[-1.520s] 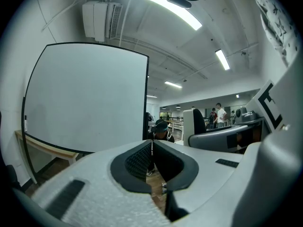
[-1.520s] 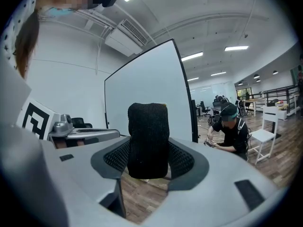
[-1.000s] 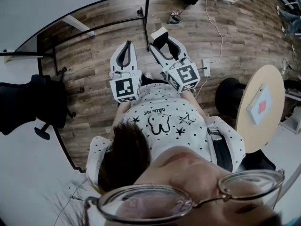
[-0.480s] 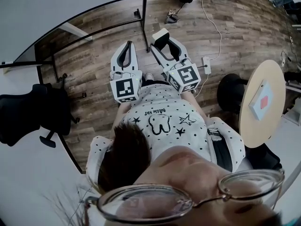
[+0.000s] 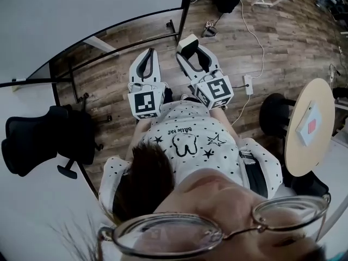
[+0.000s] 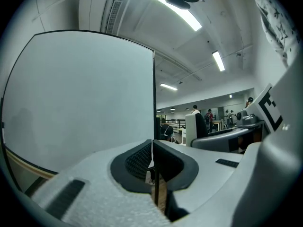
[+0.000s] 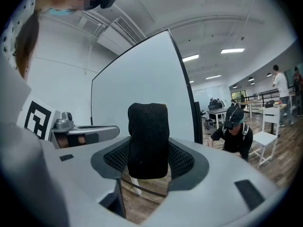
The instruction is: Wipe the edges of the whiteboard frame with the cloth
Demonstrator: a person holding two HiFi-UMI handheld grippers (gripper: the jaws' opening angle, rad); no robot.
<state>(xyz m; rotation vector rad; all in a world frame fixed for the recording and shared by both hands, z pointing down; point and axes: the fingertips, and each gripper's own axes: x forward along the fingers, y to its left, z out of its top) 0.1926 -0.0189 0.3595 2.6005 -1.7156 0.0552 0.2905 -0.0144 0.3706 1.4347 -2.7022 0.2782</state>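
Observation:
The whiteboard (image 5: 81, 15) fills the upper left of the head view, and its black frame post (image 5: 186, 4) stands just beyond my grippers. My right gripper (image 5: 188, 42) is shut on the cloth (image 5: 186, 39), held low in front of that post. In the right gripper view the cloth (image 7: 148, 136) is a black knitted pad upright between the jaws, with the whiteboard (image 7: 142, 79) and its frame edge (image 7: 183, 74) behind it. My left gripper (image 5: 148, 54) is beside the right one, shut with nothing in it. Its own view looks at the whiteboard (image 6: 80, 98) and the frame's right edge (image 6: 154, 93).
A black office chair (image 5: 41, 140) stands at the left by the board's foot. At the right are a round wooden table (image 5: 304, 145), a black stool (image 5: 274, 116) and a power strip (image 5: 250, 84) with its cable. A person (image 7: 235, 134) crouches beyond the board.
The head view has swung, so the chair and board stand sit further right. The frame post is now closer to the right gripper's tip. Both grippers stay shut.

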